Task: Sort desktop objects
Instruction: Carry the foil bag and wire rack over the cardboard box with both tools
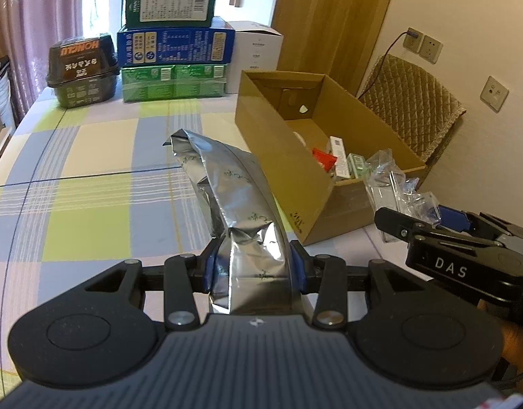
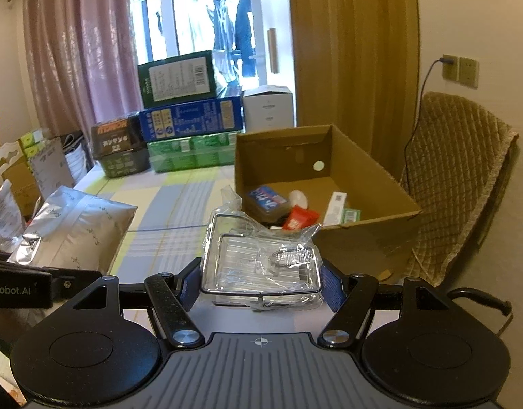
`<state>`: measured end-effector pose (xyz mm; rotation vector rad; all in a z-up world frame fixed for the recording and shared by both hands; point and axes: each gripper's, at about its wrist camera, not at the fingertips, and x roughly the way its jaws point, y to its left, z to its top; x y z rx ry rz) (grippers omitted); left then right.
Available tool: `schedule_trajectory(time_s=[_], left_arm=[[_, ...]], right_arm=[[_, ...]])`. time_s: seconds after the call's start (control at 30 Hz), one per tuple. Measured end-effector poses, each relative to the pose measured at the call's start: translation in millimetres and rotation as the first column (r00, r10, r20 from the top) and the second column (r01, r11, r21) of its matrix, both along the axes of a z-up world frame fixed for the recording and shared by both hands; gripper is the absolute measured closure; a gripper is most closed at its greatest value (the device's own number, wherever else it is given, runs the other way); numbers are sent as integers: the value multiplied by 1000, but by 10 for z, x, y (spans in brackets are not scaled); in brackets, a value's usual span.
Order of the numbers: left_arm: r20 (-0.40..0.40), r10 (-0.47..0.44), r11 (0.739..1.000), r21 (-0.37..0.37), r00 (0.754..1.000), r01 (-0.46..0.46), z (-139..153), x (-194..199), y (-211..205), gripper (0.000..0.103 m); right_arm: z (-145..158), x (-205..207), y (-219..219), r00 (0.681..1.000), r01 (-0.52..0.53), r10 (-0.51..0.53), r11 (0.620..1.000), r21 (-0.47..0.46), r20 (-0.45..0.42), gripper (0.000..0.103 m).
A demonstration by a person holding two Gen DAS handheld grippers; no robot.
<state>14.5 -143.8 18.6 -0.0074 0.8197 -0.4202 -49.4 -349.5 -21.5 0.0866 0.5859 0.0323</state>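
Checked tablecloth (image 1: 91, 177), cardboard box (image 1: 281, 156), left gripper (image 1: 251, 269) clamping foil pouch (image 1: 234, 191), right gripper (image 2: 261, 284) clamping plastic-wrapped wire rack (image 2: 261, 266)

- The cardboard box (image 2: 370, 184) is placed on the table (image 1: 91, 184), at its right side.
- Several small packages (image 2: 300, 216) are contained in the cardboard box, on its floor.
- A stack of cartons (image 1: 174, 44) is positioned at the far edge of the table, left of the cardboard box.
- A lidded tub (image 1: 82, 68) is located just left of the stack.
- A chair (image 2: 462, 177) is placed right of the cardboard box, against the wall.
- The foil pouch (image 1: 241, 211) is held left of the wrapped wire rack (image 2: 261, 266), both near of the cardboard box.
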Motion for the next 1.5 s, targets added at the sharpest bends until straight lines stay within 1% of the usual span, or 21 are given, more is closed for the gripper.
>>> schedule_trajectory(time_s=[0.27, 0.57, 1.2, 1.5], left_arm=[[9, -26, 1000, -15, 1000, 26, 71, 25, -148, 67], [18, -67, 997, -29, 998, 68, 134, 54, -411, 67], [40, -139, 989, -35, 989, 140, 196, 159, -888, 66], [45, -153, 987, -39, 987, 155, 210, 238, -1037, 66]], right_arm=[[70, -9, -170, 1000, 26, -26, 1000, -16, 6, 36], [136, -3, -360, 999, 52, -52, 998, -34, 4, 36], [193, 51, -744, 994, 109, -109, 994, -28, 4, 36], [222, 136, -872, 993, 120, -120, 992, -30, 8, 36]])
